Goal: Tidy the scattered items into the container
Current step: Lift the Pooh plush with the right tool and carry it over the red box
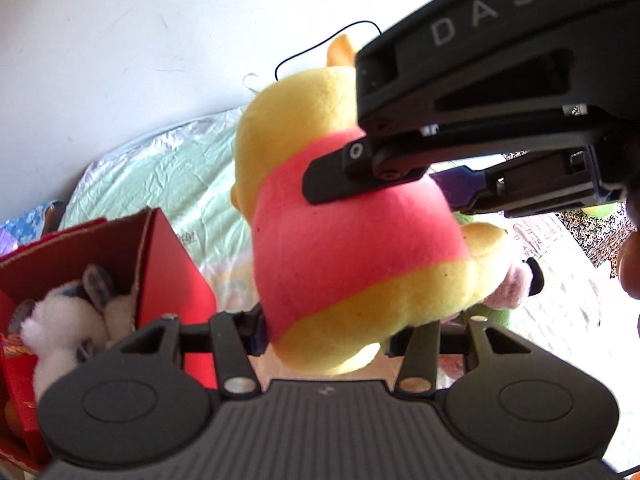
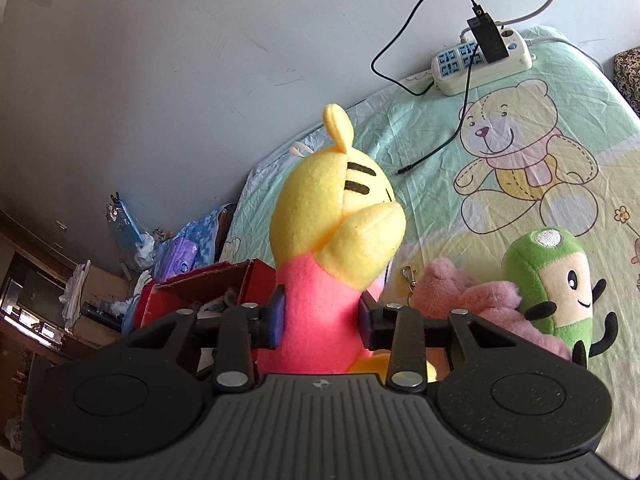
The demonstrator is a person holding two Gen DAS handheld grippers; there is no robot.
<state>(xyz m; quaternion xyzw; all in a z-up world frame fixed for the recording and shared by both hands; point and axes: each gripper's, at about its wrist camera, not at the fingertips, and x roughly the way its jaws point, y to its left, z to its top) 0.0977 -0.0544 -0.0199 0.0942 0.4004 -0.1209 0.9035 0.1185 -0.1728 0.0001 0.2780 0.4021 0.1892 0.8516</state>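
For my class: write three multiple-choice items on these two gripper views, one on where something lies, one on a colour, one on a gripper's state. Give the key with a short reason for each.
1. Where does the power strip lie?
A. On the bed sheet, near the wall
B. Inside the red box
C. On the floor

2. What colour is the yellow bear plush's shirt?
A. Green
B. Blue
C. Pink-red

3. What is the right gripper doing?
A. Hanging open
B. Clamping the bear's torso
C. Holding the green plush

Key: A, it rests on the sheet by the wall; C, the torso is pink-red; B, both pads press the shirt.
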